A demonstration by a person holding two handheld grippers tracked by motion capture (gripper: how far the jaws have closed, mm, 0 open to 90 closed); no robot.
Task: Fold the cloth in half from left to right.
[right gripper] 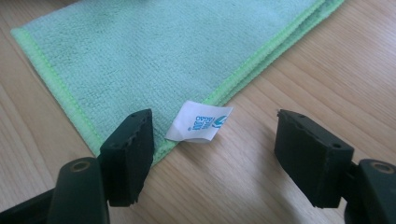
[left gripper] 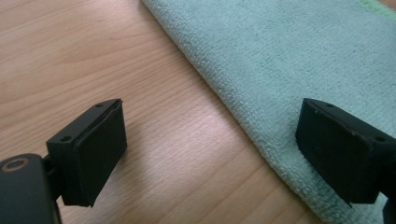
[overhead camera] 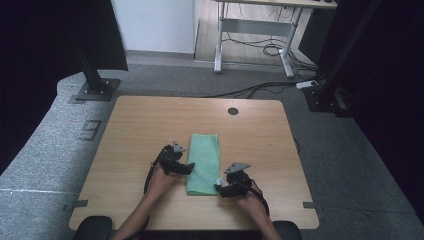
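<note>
Only print anywhere is on the little white tag (right gripper: pixel 199 122) sewn at the green cloth's (right gripper: pixel 154 56) corner: a blue logo and a few blue letters, too small to read.

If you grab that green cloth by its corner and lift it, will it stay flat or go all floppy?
Probably floppy: the green cloth is soft, fuzzy fabric folded in layers, so it would likely droop and unfold when lifted by one corner. It looks light, and its nubbly surface should not slip much between the fingers. Pushed along the table, it would likely bunch up rather than slide stiffly.
</note>
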